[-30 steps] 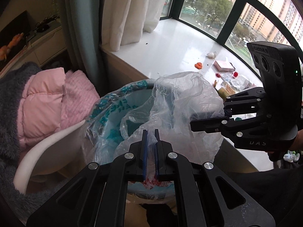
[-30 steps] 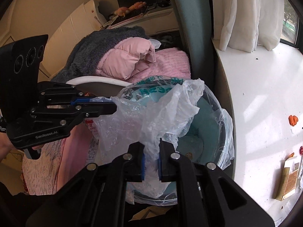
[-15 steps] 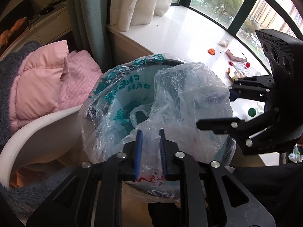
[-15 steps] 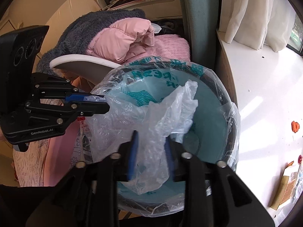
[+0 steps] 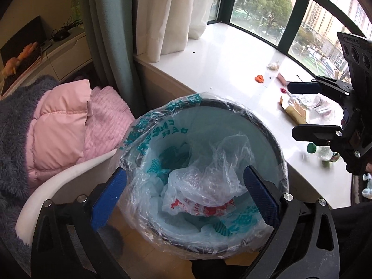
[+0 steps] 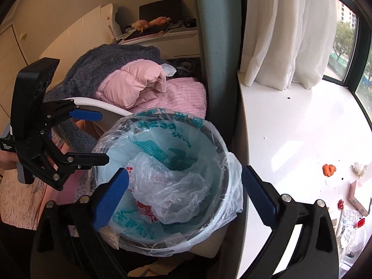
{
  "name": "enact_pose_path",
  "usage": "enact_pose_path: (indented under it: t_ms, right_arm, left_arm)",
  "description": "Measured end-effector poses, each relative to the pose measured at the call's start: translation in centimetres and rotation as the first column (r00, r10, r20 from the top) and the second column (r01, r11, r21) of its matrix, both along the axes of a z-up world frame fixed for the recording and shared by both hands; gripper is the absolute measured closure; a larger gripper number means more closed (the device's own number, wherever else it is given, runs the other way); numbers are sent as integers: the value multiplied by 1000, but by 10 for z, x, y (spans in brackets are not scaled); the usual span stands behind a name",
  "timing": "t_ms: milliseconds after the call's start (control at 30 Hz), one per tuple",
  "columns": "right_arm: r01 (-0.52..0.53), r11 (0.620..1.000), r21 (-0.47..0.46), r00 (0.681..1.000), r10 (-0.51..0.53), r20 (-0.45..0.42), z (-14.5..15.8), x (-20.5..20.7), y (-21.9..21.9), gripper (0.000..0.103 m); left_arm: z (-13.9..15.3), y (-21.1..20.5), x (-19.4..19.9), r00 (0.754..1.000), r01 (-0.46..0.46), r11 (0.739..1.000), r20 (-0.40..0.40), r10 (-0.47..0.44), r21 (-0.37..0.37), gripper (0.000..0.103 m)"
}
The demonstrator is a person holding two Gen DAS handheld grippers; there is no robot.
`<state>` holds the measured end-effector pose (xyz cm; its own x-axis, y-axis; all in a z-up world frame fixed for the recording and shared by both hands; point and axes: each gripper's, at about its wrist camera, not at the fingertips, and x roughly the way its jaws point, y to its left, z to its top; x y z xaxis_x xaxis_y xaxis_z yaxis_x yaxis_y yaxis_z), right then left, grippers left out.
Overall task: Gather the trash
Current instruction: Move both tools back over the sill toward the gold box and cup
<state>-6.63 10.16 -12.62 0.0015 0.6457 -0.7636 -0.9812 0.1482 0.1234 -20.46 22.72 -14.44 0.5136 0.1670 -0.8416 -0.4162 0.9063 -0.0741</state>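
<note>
A round bin with a printed teal liner (image 5: 267,125) stands beside the window sill. Inside it lies a crumpled clear plastic bag with red print (image 5: 204,186), also in the right wrist view (image 6: 172,193). My left gripper (image 5: 184,174) hovers over the bin's near rim. Its jaws are opening wide, with the bag loose below them and no pad touching it. My right gripper (image 6: 184,173) is above the bin too, its jaws opening and holding nothing. Each gripper shows in the other's view: the right gripper (image 5: 293,110) over the sill, the left gripper (image 6: 102,137) left of the bin.
On the white sill (image 5: 227,69) lie an orange peel (image 5: 259,78), a crumpled tissue (image 5: 274,65), a brown paper packet (image 5: 294,111) and a green-capped bottle (image 5: 323,151). A white chair piled with a pink jacket (image 5: 60,125) and grey fleece crowds the bin's left. Curtains hang behind.
Both grippers were shut on the clear bag above the bin. They have opened and let it go, and the bag has dropped into the bin. The right gripper drew back toward the sill.
</note>
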Motion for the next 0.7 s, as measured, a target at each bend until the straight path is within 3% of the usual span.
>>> enact_pose_path:
  t_ms: [167, 333, 700]
  right_arm:
    - [122, 992, 29, 993, -122, 7, 10, 27, -30, 9]
    - [239, 971, 32, 971, -239, 17, 11, 54, -66, 9]
    - [503, 863, 43, 864, -504, 20, 15, 120, -170, 9]
  left_arm:
    - [14, -13, 34, 995, 99, 995, 31, -99, 16, 6]
    - [28, -37, 75, 972, 224, 974, 56, -226, 39, 6]
    - [41, -104, 168, 891, 440, 897, 98, -443, 48, 6]
